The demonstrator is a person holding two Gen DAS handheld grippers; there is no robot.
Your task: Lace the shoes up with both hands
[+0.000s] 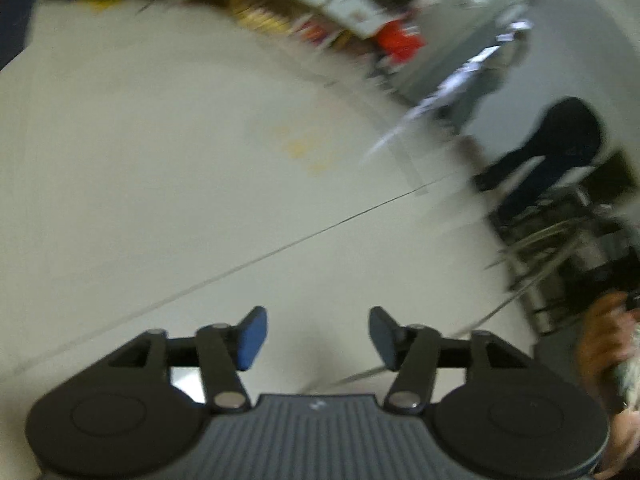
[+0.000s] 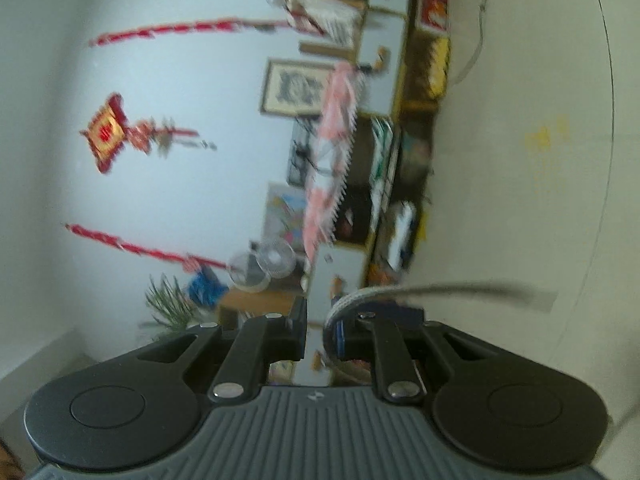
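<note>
The left gripper (image 1: 318, 334) stands wide, its blue pads (image 1: 252, 338) well apart with nothing between them. Below it is a pale floor (image 1: 160, 160) crossed by a thin dark seam, all blurred. A thin pale line, which may be the lace (image 1: 476, 324), runs from about 5 o'clock of the gripper out toward 2 o'clock, passing just behind the right-hand pad; whether it touches the pad cannot be told. At 3 o'clock, at the frame's edge, a hand (image 1: 604, 344) grips something dark. A person in dark clothes (image 1: 560, 148) is at 2 o'clock, well apart. No shoe shows in the left wrist view.

The right gripper (image 2: 318, 328) stands narrow, with a slim gap showing between its jaws. A grey woven lace (image 2: 360, 298) curves over the tip of the right-hand finger at 1 o'clock of the gripper and stretches off toward 3 o'clock as a blurred streak. It lies against that finger; whether the pads press on it cannot be told. The right wrist view is rolled on its side: a white wall (image 2: 180, 184) with red hangings (image 2: 106, 132) fills the left, shelves (image 2: 380, 140) run down the middle, and the floor is on the right. No shoe shows here either.
</note>
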